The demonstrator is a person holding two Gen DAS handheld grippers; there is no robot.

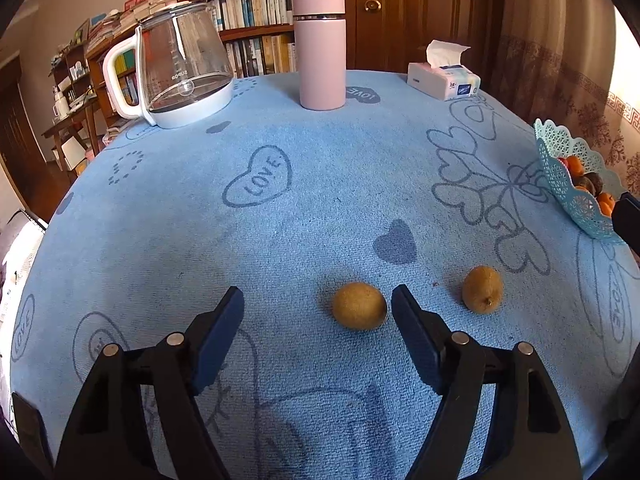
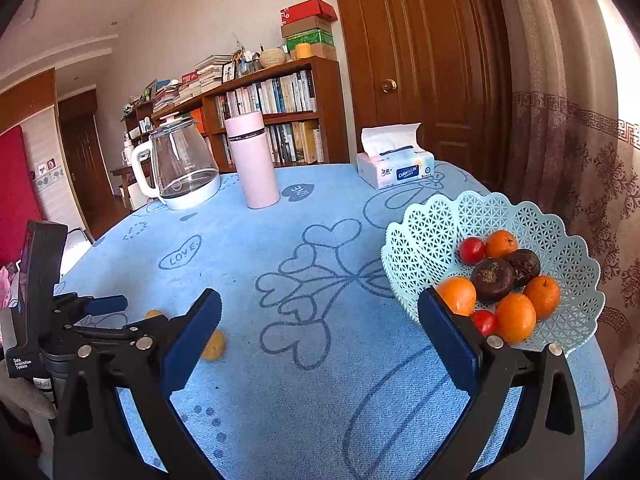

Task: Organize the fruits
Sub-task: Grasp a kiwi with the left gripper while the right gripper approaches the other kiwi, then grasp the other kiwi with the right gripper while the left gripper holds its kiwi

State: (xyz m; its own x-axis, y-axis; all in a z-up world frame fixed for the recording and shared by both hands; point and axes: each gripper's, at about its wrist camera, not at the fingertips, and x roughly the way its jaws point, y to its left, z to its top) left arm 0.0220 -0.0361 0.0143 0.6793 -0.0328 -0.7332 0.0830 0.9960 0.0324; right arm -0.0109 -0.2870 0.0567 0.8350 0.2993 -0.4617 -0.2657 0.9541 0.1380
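Two brown kiwis lie on the blue cloth. In the left wrist view, my left gripper [image 1: 316,300] stands open low over the cloth. One kiwi [image 1: 359,306] lies between its fingers, close against the right finger [image 1: 412,328] and far from the left one. The second kiwi [image 1: 483,289] lies outside, to the right. My right gripper [image 2: 320,304] is open over bare cloth with nothing between its fingers. A pale blue lattice basket [image 2: 424,240] sits just beyond its right finger, holding oranges [image 2: 515,317], red tomatoes and dark round fruits [image 2: 493,278].
At the back of the round table stand a glass kettle [image 1: 180,68], a pink flask [image 1: 320,52] and a tissue pack [image 1: 442,80]. A bookshelf and a wooden door lie behind. The basket [image 1: 560,168] sits near the table's right edge, by a curtain.
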